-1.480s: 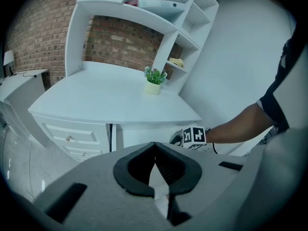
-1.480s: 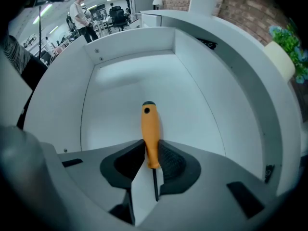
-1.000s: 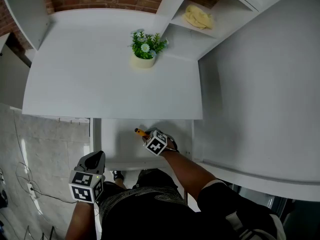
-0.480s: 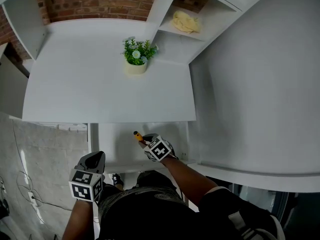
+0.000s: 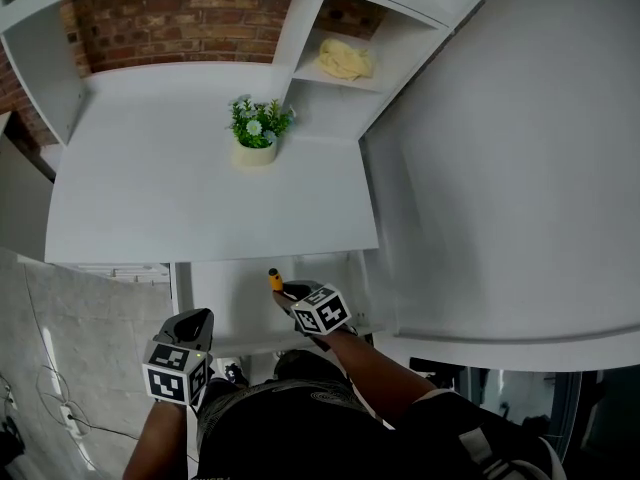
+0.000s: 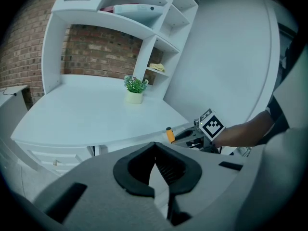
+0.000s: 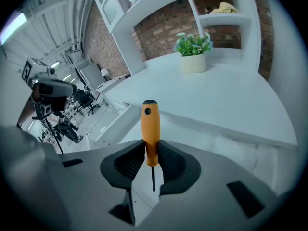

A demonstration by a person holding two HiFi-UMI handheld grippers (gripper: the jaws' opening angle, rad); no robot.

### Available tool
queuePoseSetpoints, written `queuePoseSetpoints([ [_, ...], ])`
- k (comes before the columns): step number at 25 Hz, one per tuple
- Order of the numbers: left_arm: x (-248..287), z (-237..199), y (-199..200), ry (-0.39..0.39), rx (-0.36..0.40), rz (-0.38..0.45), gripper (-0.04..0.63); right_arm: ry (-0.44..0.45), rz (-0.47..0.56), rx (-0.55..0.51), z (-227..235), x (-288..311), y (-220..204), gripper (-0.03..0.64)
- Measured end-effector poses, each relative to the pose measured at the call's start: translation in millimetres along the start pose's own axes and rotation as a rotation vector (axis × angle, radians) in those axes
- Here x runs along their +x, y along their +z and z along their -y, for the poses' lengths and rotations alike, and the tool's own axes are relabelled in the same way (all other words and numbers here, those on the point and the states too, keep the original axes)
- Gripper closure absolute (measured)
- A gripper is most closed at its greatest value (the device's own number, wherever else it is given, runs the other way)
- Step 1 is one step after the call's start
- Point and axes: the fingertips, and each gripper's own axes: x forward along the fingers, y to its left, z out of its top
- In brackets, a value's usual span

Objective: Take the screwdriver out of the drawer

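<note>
The screwdriver (image 5: 275,280) has an orange handle and a thin dark shaft. My right gripper (image 5: 292,296) is shut on it, over the open white drawer (image 5: 232,306) under the desk. In the right gripper view the handle (image 7: 149,127) sticks up and forward from between the pads, and the shaft runs down behind them. From the left gripper view I see the orange handle (image 6: 170,134) ahead, with the right gripper's marker cube (image 6: 211,125) behind it. My left gripper (image 5: 195,320) hangs left of the drawer front, its jaws (image 6: 155,150) closed together with nothing between them.
The white desk top (image 5: 150,188) carries a small potted plant (image 5: 255,133). A yellow cloth (image 5: 345,60) lies in a shelf niche behind it. A large white curved panel (image 5: 500,168) fills the right side. Cables lie on the tiled floor (image 5: 60,298) at left.
My right gripper has risen out of the drawer with the screwdriver and rolled, so the handle now points more upward. The left gripper has drifted slightly.
</note>
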Motion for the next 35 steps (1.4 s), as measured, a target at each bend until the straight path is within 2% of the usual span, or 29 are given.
queuePoseSetpoints([
  [7, 10.2, 9.9, 8.5, -0.016, 0.029, -0.003, 0.578, -0.028, 0.098, 0.087, 25.2, -28.0, 26.5, 0.528],
  [19, 26.4, 22.8, 34.7, -0.008, 0.056, 0.039, 0.58, -0.117, 0.206, 0.127, 106.2, -70.6, 81.6, 0.528],
  [24, 30.6, 26.3, 38.8, 0.007, 0.043, 0.039, 0.578, -0.146, 0.193, 0.182, 139.8, -76.1, 88.1, 0.528],
  [30, 35.3, 30.4, 38.8, 0.019, 0.033, 0.037, 0.58, -0.185, 0.119, 0.228, 182.1, -65.8, 90.8, 0.527],
  [35, 35.1, 32.8, 34.0, 0.036, 0.021, 0.027, 0.578, -0.174, 0.075, 0.311, 207.7, -53.4, 98.3, 0.527],
])
